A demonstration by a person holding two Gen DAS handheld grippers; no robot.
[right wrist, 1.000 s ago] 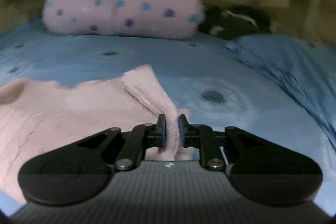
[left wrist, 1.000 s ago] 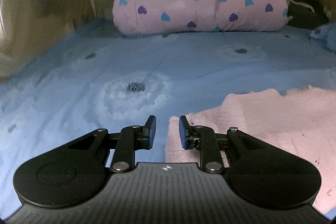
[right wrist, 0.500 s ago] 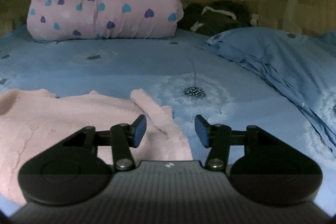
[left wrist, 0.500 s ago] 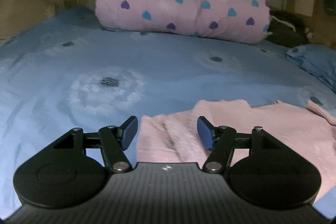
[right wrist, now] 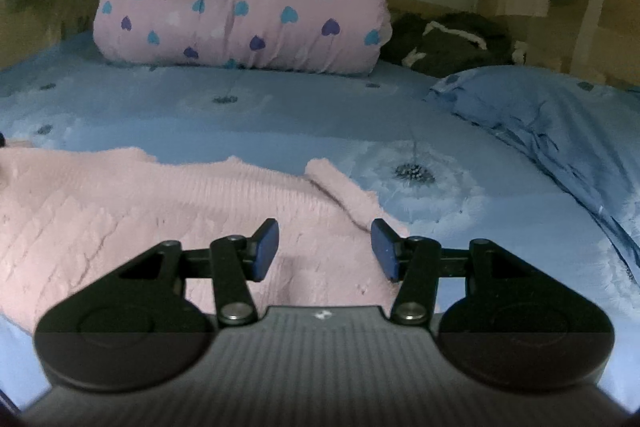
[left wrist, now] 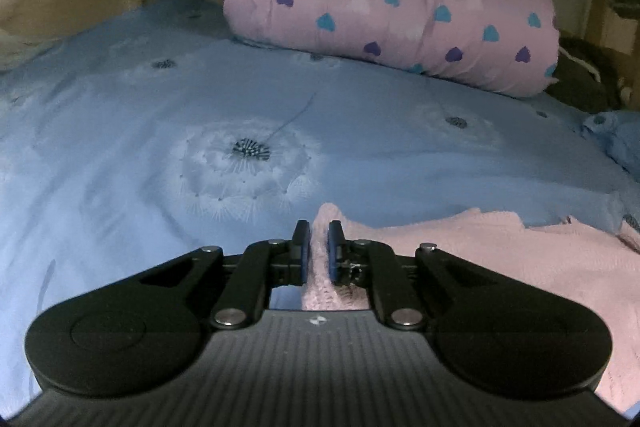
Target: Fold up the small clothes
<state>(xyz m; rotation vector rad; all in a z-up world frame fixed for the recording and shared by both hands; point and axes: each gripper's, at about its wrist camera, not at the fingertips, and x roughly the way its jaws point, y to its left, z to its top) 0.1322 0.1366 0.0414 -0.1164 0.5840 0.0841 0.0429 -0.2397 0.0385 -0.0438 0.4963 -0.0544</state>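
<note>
A small pink knitted garment lies spread on the blue bed sheet. In the left wrist view it reaches from the centre to the right edge. My left gripper is shut on a raised fold at the garment's left end. My right gripper is open, its blue pads low over the garment's right part, beside a narrow sleeve-like strip. Nothing sits between the right pads.
A rolled pink quilt with hearts lies at the head of the bed. Dark clothing and a blue pillow sit at the back right. The sheet stretches to the left.
My left gripper went from open to shut on the garment's left end. My right gripper let go of the garment's right edge and now stands wide open.
</note>
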